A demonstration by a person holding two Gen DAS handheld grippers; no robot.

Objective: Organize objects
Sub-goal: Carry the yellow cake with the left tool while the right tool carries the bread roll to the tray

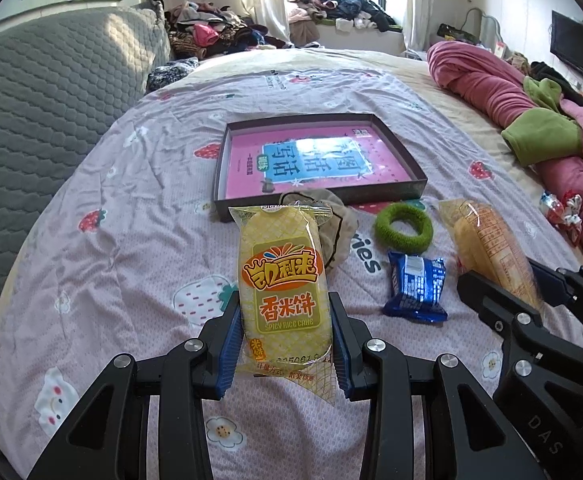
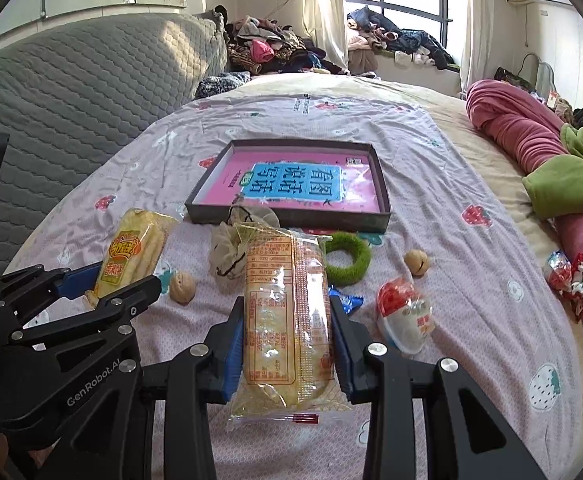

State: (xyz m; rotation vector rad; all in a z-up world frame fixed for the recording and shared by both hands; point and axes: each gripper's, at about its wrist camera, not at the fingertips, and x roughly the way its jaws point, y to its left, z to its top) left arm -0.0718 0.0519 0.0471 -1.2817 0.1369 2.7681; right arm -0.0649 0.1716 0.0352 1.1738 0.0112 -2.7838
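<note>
My left gripper (image 1: pixel 285 320) is shut on a yellow rice cake packet (image 1: pixel 281 280), label side up, held above the bedsheet. My right gripper (image 2: pixel 287 328) is shut on a second rice cake packet (image 2: pixel 287 312), print side up. Each gripper shows in the other's view: the right one (image 1: pixel 503 292) with its packet (image 1: pixel 487 248), the left one (image 2: pixel 103 284) with its packet (image 2: pixel 131 252). A shallow dark tray (image 1: pixel 403 192) (image 2: pixel 291 222) holding a pink book lies ahead of both.
On the sheet lie a green hair ring (image 1: pixel 403 228) (image 2: pixel 347 260), a blue snack packet (image 1: pixel 415 284), a beige mesh pouch (image 2: pixel 231 248), two walnuts (image 2: pixel 182 287) (image 2: pixel 416 262) and a red-white jelly cup (image 2: pixel 405 316). A pink quilt (image 2: pixel 531 136) lies right, a grey headboard (image 1: pixel 43 92) left.
</note>
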